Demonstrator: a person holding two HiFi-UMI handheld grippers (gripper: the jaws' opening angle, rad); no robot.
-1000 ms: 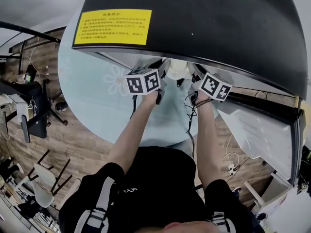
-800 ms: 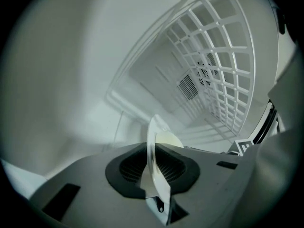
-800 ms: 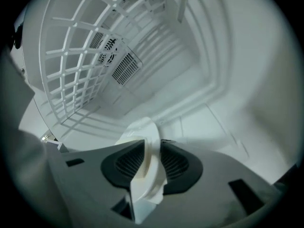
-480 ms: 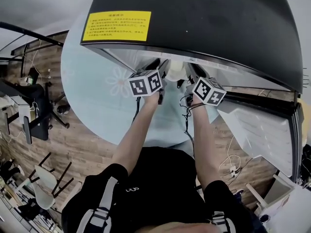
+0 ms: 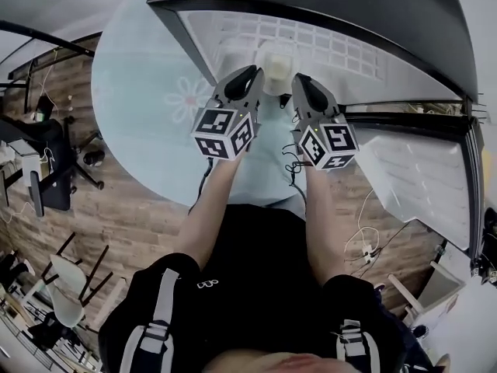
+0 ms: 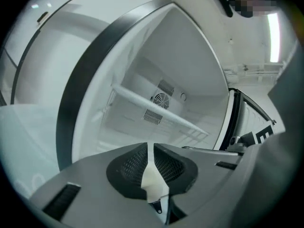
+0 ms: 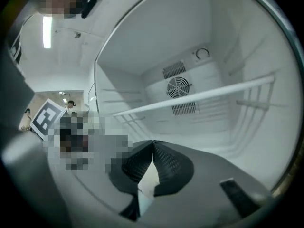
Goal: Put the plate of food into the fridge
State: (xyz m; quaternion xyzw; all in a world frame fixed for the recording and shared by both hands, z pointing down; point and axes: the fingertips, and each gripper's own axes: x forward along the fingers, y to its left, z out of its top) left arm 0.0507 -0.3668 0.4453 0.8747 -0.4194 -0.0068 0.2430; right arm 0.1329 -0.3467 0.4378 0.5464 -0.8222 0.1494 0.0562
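Observation:
The white plate of food (image 5: 276, 62) lies inside the open fridge (image 5: 349, 53), on its white floor just past the front edge. Both grippers hang in front of it, side by side and apart from it. My left gripper (image 5: 253, 71) (image 6: 153, 146) is closing, with only a thin slit left between its jaws and nothing in it. My right gripper (image 5: 300, 78) (image 7: 153, 142) is shut, its tips meeting on nothing. Both gripper views look up into the bare white fridge interior, and the plate is hidden below their jaws.
A wire shelf (image 6: 161, 115) and a fan vent (image 7: 179, 87) sit deeper in the fridge. The fridge door (image 5: 419, 185) stands open at the right. A pale blue round rug (image 5: 147, 107) lies underfoot. Chairs and desks (image 5: 46, 169) stand at the left.
Both grippers have drawn back out of the fridge opening toward my body. The plate stays behind inside. The view has tipped, so more of the fridge interior shows.

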